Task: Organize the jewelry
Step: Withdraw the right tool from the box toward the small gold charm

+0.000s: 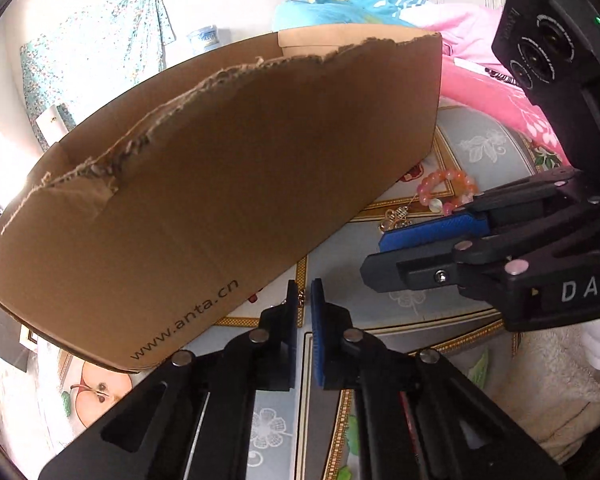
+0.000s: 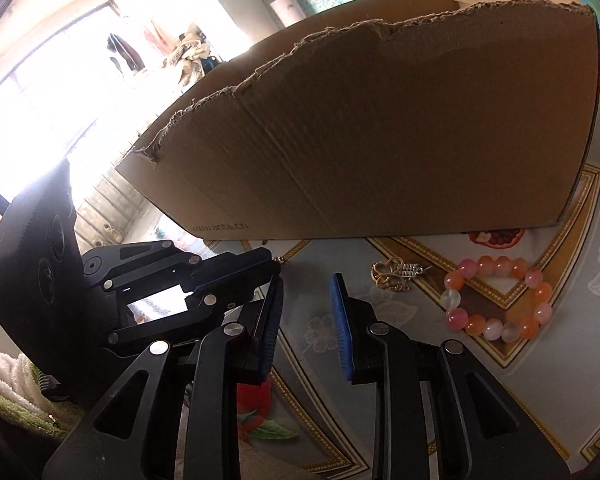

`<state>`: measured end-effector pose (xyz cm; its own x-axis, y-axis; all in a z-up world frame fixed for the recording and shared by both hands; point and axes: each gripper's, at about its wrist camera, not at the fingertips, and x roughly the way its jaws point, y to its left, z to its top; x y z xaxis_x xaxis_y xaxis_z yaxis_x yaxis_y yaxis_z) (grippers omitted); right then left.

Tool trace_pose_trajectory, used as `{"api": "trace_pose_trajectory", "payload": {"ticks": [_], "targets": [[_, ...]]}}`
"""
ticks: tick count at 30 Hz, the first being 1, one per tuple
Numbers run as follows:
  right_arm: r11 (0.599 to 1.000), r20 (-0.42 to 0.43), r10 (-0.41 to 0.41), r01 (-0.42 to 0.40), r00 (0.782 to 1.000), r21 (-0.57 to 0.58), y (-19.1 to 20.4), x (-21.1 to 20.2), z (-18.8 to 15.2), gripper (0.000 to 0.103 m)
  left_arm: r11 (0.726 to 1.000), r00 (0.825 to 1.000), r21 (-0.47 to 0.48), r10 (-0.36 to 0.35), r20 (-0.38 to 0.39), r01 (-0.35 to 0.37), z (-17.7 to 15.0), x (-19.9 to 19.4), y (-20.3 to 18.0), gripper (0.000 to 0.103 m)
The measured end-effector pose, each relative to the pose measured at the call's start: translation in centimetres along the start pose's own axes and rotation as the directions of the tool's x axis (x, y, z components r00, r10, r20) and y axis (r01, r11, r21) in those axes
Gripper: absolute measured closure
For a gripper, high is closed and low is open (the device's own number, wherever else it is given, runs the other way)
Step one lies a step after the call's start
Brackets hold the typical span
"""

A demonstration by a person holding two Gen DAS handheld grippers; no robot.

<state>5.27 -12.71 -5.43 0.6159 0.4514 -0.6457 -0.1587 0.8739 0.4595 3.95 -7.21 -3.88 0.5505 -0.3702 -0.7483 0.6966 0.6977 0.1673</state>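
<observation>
Nearest the left wrist camera, the left tongs (image 1: 303, 308) stand almost closed, a narrow slit between the blue pads, with something small and metallic glinting in that slit; whether it is gripped I cannot tell. Just beyond them on the left sits the box (image 1: 236, 184), brown card with a torn top edge, its inside hidden. To the right the right tongs (image 1: 384, 248) reach in, and past their tips lie the bracelet (image 1: 446, 192) of pink and orange beads and the charm (image 1: 398, 218), gold, both on the patterned surface (image 1: 472, 148) outside the box. From the right wrist camera, the right tongs (image 2: 306, 312) are partly open and hold nothing. The left tongs (image 2: 274, 266) come in from the left, close to the foot of the box (image 2: 380, 128), with a small glint at their tip. Further right the charm (image 2: 394, 276) and the bracelet (image 2: 498, 298) lie near each other but apart on the surface (image 2: 452, 368). Judging by this, the sorting is only partly done at best: two pieces at least are left to go in.
</observation>
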Motion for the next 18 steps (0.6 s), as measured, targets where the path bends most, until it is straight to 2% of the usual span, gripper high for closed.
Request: {"api": "trace_pose_trajectory", "payload": {"ticks": [7,9,12,18], "targets": [[1.0,0.007,0.016,-0.016,1.0,-0.01,0.5,-0.4,0.1,0.078,1.0,1.0,0.015,0.008,-0.014,-0.008,0.7,0.5,-0.1,0.097],[1.0,0.01,0.019,-0.019,1.0,-0.01,0.6,-0.7,0.0,0.078,1.0,1.0,0.015,0.014,-0.012,-0.014,0.9,0.8,-0.3,0.103],[1.0,0.018,0.021,-0.021,1.0,-0.011,0.4,-1.5,-0.2,0.078,1.0,1.0,0.002,0.0,-0.009,0.0,1.1,0.9,-0.1,0.103],[1.0,0.032,0.019,-0.019,0.999,-0.01,-0.2,-2.4,-0.9,0.078,0.997,0.998,-0.064,-0.044,0.054,0.048,1.6,-1.4,0.7,0.103]]}}
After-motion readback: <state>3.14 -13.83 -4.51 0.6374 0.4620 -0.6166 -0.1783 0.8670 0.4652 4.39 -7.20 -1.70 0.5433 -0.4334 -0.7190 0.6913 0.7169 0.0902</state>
